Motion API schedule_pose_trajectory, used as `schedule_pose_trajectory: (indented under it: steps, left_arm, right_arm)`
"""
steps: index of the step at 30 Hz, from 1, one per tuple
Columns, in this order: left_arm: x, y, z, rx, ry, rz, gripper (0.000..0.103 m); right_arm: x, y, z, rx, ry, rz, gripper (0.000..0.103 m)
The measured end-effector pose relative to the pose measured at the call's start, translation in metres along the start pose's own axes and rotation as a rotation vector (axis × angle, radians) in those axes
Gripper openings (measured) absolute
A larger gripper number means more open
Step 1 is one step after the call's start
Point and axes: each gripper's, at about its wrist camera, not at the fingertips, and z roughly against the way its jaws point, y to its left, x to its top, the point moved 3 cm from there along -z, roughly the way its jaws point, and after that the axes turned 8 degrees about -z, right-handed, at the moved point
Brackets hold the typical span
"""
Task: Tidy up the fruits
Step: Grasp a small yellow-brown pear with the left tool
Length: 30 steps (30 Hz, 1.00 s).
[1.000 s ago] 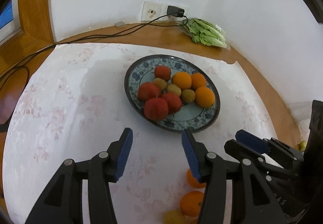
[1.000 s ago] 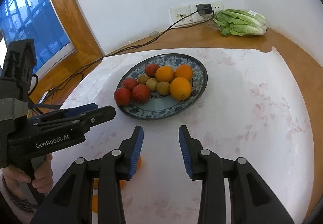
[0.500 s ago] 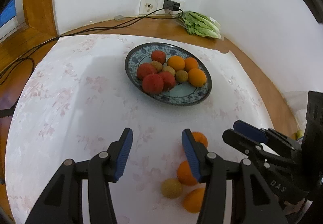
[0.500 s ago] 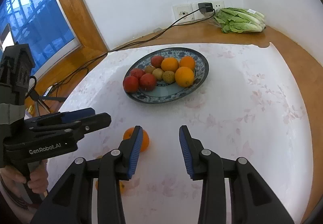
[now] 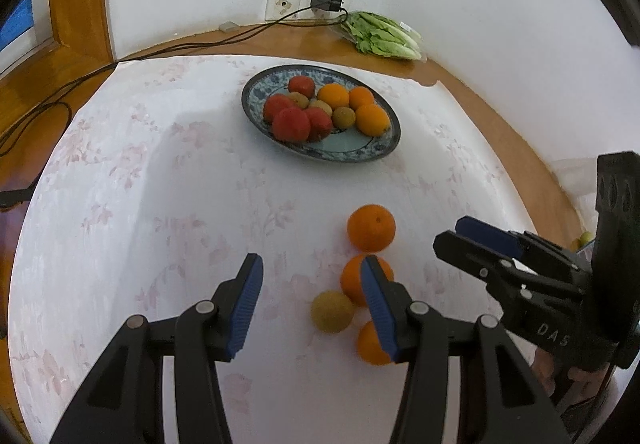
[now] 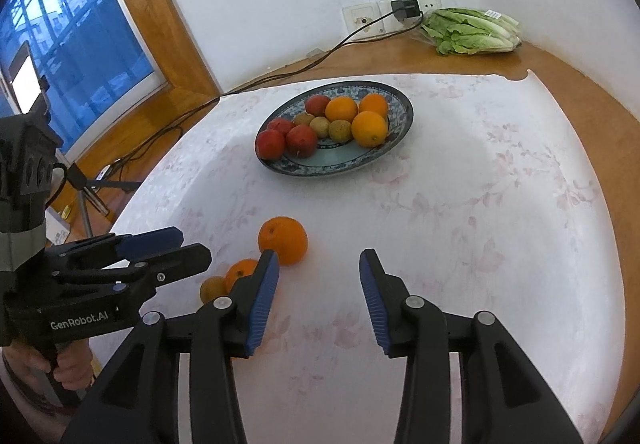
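A blue patterned plate [image 5: 384, 151] [image 6: 402, 123] holds several red fruits, oranges and small brown-green fruits. Loose on the tablecloth near me lie three oranges and a yellow-green fruit [image 5: 332, 311] [image 6: 212, 287]: a far orange [image 5: 371, 228] [image 6: 283, 240], a middle orange [image 5: 354, 278] [image 6: 240, 271] and a near orange [image 5: 370, 344]. My left gripper [image 5: 310, 304] is open and empty above the cloth, its right finger beside these fruits. My right gripper [image 6: 319, 298] is open and empty, just right of the far orange. Each gripper shows in the other's view.
A bag of lettuce [image 5: 382, 35] [image 6: 474, 29] lies on the wooden ledge at the back by a wall socket [image 5: 310, 1] with a cable trailing left. A window [image 6: 60, 43] is at the left. The white floral cloth [image 5: 160, 183] covers the round table.
Both grippers have pulled back from the plate toward the table's near side. The loose oranges and yellow-green fruit have come fully into view. Both grippers stay open.
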Motion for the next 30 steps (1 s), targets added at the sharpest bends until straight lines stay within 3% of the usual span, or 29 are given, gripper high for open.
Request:
schedule_pose_trajectory:
  steps: [5,14,24,30]
  left_arm:
    - [-0.009,0.002,-0.002,0.004,0.007,0.002,0.052]
    - [-0.02,-0.001,-0.005,-0.023,0.022,-0.011,0.038]
    - [-0.026,-0.012,-0.016,-0.051,0.057,-0.026,0.035]
    - [-0.027,-0.013,-0.018,-0.053,0.049,-0.029,0.028]
  right_arm:
    - [-0.003,-0.001,0.002,-0.004,-0.002,-0.003,0.043]
    - [-0.003,-0.004,0.001,-0.005,0.004,-0.012,0.043]
    - [-0.004,-0.006,0.0,-0.002,0.003,-0.018,0.043]
    - [-0.004,-0.006,-0.001,0.002,0.005,-0.018,0.043]
